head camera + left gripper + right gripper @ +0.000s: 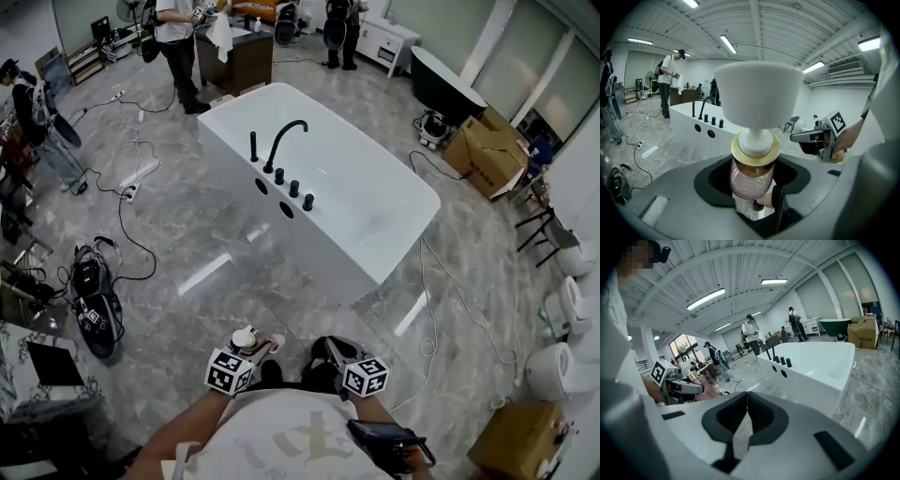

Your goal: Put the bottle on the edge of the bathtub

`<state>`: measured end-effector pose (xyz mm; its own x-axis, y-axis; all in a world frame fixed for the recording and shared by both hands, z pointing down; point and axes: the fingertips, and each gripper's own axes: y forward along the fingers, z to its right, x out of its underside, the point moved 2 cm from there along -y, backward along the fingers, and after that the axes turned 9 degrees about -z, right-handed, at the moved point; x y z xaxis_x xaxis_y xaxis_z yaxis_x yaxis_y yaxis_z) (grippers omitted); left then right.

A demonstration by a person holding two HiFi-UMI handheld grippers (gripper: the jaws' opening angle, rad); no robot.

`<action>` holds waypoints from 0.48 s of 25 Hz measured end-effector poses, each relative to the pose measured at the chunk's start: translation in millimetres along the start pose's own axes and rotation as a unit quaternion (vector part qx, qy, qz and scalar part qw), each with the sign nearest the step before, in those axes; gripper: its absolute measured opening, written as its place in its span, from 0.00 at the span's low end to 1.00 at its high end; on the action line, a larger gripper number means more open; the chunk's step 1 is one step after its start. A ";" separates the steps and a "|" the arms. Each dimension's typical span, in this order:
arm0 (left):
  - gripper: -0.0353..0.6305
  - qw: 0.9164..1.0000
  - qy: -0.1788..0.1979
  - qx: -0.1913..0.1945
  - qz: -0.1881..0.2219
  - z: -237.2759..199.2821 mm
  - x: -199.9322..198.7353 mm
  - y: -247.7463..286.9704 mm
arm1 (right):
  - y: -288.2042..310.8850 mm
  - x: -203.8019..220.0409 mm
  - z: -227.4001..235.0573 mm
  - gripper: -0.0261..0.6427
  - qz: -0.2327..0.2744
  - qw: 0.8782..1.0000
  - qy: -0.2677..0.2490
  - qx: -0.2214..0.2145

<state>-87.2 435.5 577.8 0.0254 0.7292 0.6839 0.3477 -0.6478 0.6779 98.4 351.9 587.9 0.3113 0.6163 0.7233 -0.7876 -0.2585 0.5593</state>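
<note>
Gripping the bottle (751, 176) by its clear body just under the gold collar, the left gripper (253, 345) holds it upright near the person's waist, well apart from the white bathtub (319, 258); the right gripper (325, 349) beside it has its jaws pressed together on nothing. An open stretch of marble floor (234, 272) lies between them and the tub's near wall (cables (131, 239) trail at the left). Black faucet (284, 141) fittings stand along the near rim's left half, and the rim runs on white toward the right corner.
</note>
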 end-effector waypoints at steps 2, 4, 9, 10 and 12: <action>0.39 1.000 -0.002 -0.001 -0.001 0.1 0.6 1.0 | 1.1 -1.2 0.2 0.05 -0.001 1.000 0.000 -0.001; 0.39 1.000 -0.001 0.000 -0.001 0.8 0.3 1.9 | 2.1 -1.1 0.9 0.05 -0.002 1.000 0.000 -0.003; 0.39 1.000 0.000 -0.003 -0.001 1.2 -2.9 0.9 | 4.8 -1.8 3.4 0.05 -0.003 1.000 0.001 -0.006; 0.39 1.000 0.000 -0.003 0.000 0.1 -3.3 0.1 | 6.5 -3.1 3.0 0.05 -0.002 1.000 0.001 -0.007; 0.39 1.000 0.001 -0.004 0.000 -2.4 -4.0 0.2 | 8.7 -5.2 3.2 0.05 0.000 1.000 0.000 -0.008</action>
<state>-89.5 431.9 575.9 0.0237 0.7287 0.6845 0.3403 -0.6496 0.6798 91.6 344.0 590.2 0.3118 0.6159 0.7235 -0.7959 -0.2466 0.5529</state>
